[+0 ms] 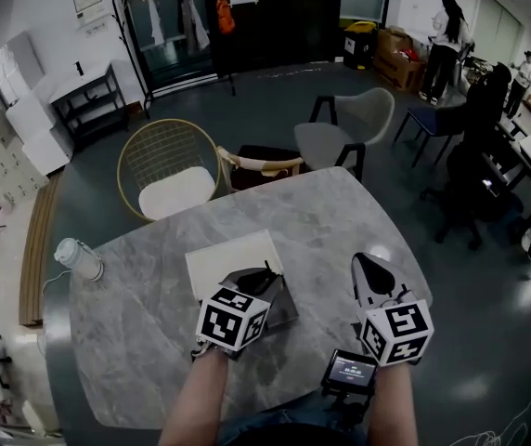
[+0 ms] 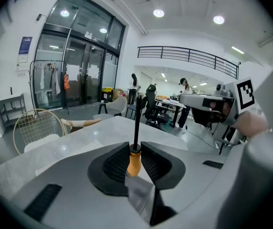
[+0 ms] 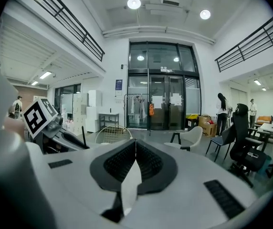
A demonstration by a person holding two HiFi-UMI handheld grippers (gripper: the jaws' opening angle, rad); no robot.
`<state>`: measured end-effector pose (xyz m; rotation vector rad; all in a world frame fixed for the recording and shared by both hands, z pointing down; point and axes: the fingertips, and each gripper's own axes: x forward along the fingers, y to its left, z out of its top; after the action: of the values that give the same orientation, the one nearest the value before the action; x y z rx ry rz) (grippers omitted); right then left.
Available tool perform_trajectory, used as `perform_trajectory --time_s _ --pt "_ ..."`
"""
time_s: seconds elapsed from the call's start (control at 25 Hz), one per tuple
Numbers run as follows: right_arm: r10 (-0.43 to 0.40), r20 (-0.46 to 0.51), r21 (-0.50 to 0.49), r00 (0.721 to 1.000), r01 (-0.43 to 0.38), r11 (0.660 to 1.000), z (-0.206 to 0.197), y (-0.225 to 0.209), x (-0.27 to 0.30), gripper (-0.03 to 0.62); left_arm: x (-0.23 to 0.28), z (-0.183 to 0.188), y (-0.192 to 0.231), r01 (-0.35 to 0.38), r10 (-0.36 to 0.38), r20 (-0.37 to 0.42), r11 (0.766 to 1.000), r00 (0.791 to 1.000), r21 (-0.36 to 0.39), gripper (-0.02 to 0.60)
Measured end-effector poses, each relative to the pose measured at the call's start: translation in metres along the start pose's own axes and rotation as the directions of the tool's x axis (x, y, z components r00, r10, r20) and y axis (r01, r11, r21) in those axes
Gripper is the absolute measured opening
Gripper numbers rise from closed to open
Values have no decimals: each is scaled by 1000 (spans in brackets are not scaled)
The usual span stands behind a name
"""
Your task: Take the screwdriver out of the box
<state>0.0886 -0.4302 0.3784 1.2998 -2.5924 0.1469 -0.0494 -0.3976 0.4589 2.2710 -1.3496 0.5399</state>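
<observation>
My left gripper is shut on a screwdriver; its orange handle sits between the pads and its black shaft points up and away. In the head view the left gripper hangs over a dark open box that lies beside a flat white box part on the marble table. The screwdriver tip pokes out past the jaws. My right gripper is to the right of the box, above the table. Its jaws are shut with nothing between them.
A white bottle-like thing lies at the table's left edge. A small screen device sits by my right wrist. Beyond the table stand a wire chair and a grey chair. People are at desks far right.
</observation>
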Motion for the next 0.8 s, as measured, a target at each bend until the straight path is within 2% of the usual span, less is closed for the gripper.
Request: perform_trajectory --time_s 0.16,0.4,0.6,0.8 --pt "32 8 -22 999 -31 999 7 -5 3 25 -6 21 3 -47 47 105 999 993 -2 84" --pt "88 6 -28 996 -88 996 12 -15 9 25 -16 47 4 -117 120 215 993 969 -26 84" --pt "138 8 -30 990 -138 990 11 -16 19 26 -28 49 14 -203 208 270 978 940 -48 84" --pt "165 29 -23 986 -164 986 15 -9 23 26 -53 52 26 -253 262 316 965 912 -71 84"
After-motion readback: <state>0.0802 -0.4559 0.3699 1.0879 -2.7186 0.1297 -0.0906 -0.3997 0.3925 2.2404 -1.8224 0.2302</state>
